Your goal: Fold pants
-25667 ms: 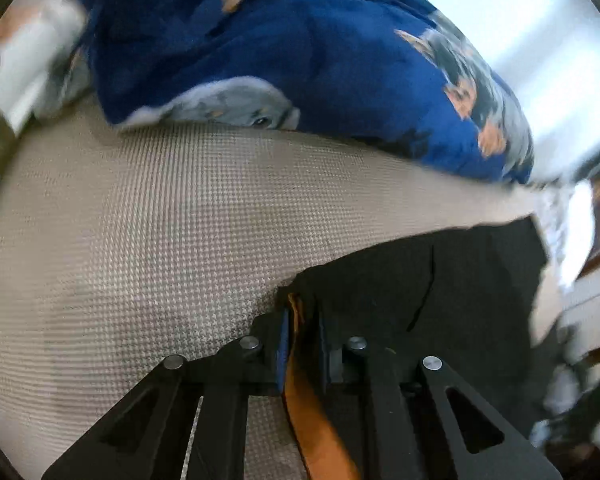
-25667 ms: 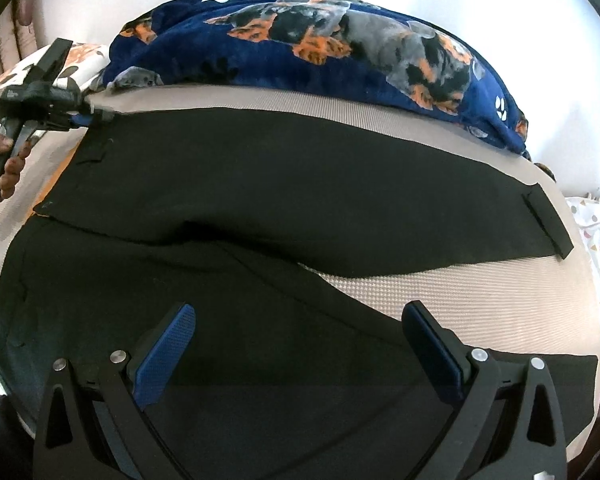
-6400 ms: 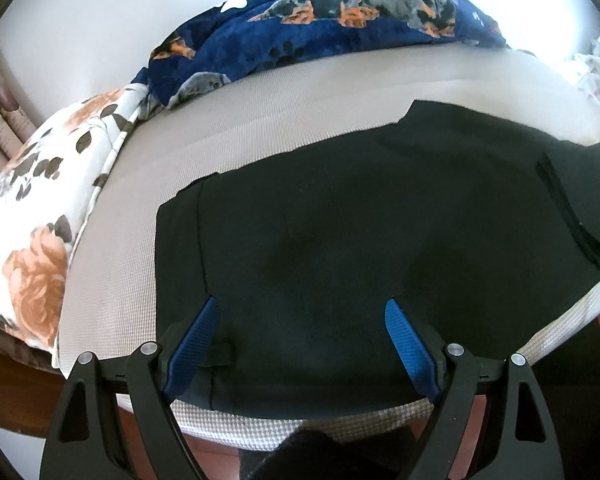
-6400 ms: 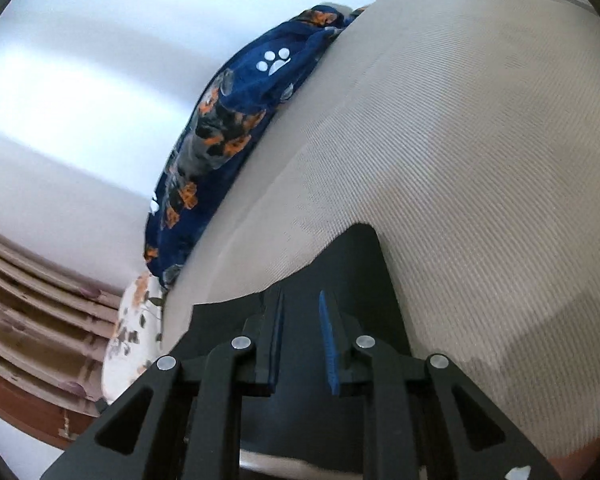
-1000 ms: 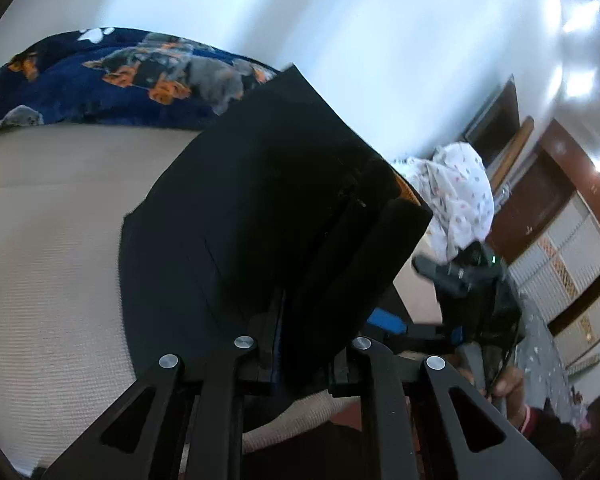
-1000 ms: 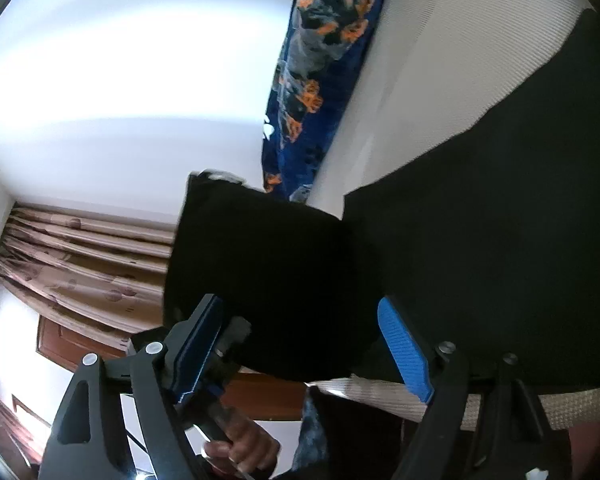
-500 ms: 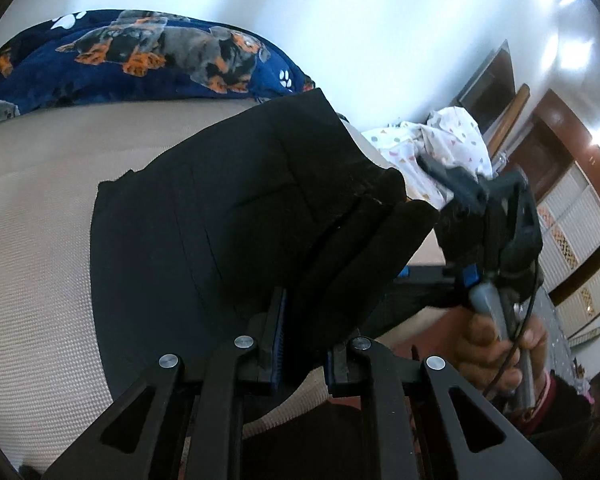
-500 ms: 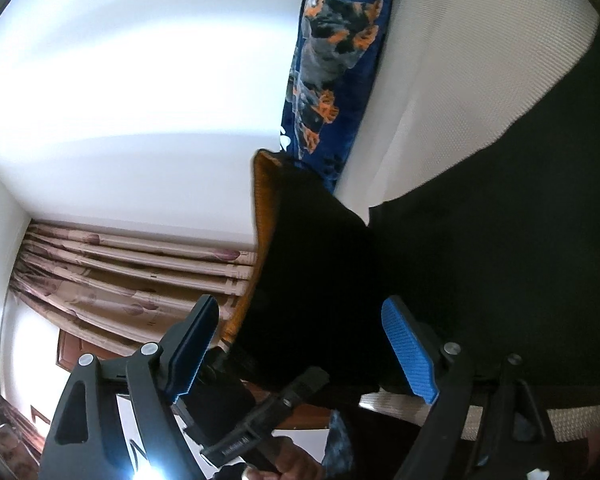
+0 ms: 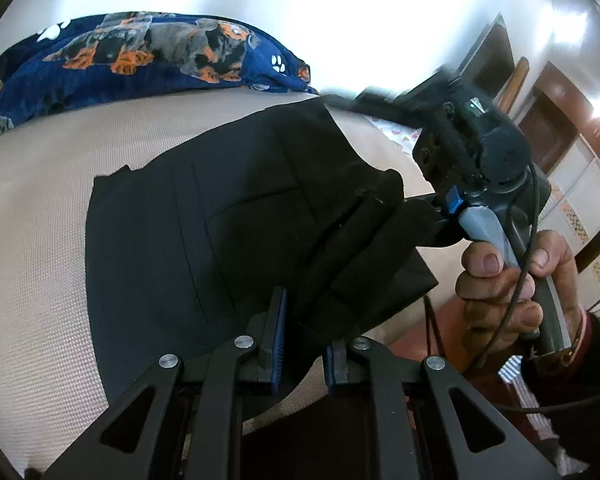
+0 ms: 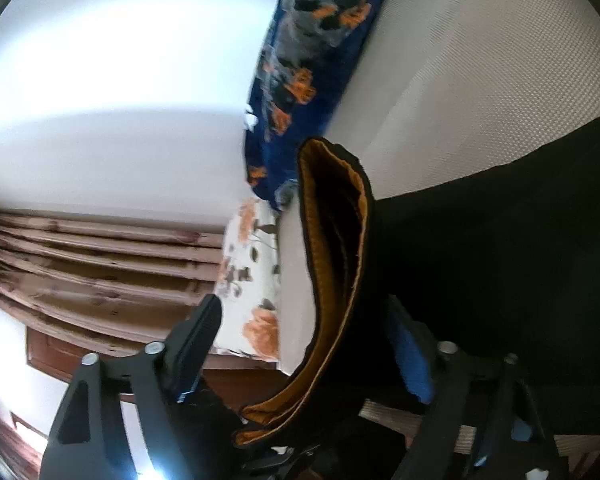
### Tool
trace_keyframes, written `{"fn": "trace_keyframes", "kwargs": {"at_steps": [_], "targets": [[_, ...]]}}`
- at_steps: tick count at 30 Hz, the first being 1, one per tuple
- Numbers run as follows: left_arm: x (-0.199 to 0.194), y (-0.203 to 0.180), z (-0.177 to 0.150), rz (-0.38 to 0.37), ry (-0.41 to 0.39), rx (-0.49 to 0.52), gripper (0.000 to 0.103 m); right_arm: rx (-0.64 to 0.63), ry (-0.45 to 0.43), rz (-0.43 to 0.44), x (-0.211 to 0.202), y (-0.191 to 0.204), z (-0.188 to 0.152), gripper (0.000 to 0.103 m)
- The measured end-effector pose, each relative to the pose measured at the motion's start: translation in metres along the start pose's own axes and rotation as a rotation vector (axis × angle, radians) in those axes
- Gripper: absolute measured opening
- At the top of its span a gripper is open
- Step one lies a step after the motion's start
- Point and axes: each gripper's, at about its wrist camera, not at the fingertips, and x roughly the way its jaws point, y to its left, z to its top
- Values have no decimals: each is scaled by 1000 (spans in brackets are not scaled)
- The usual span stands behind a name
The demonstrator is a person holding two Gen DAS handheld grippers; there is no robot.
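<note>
Pants (image 9: 228, 216), black, soft and limp, lie partly folded on the beige bed (image 9: 32, 240); the thick waistband (image 10: 336, 280) with orange lining is the firmest place to grip. Left tool (image 9: 302, 336) is nearly closed, pinching the bunched, lifted edge. Right tool (image 10: 300, 344) stands wide open, its fingers straddling the waistband without clamping it. Thin fabric will likely sag and slip.
</note>
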Motion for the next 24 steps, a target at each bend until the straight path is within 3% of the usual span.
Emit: {"fn": "trace_keyframes", "kwargs": {"at_steps": [2,6,11,13,15,20,21,24], "targets": [[1,1,0,-3,1,1,16,0,23,-45,3,-5,2,36],[8,2,-3,3,31,13,16,-18,40,-104,4,-15,1,21],[7,-5,-3,1,43,49,20,-66,7,-87,-7,-16,-3,17],[6,-9,-3,-2,59,59,37,-74,-9,-84,-11,-16,-2,15],[4,-9,-3,-17,71,53,47,-71,-20,-73,-15,-17,0,15],[-5,1,0,-108,75,-19,53,-63,-55,-63,-28,-21,3,14],[-8,3,0,-115,67,-26,57,-61,-61,-64,-30,-23,3,14],[-21,8,4,-97,4,-48,59,-49,-83,-73,-41,-30,4,14]]}}
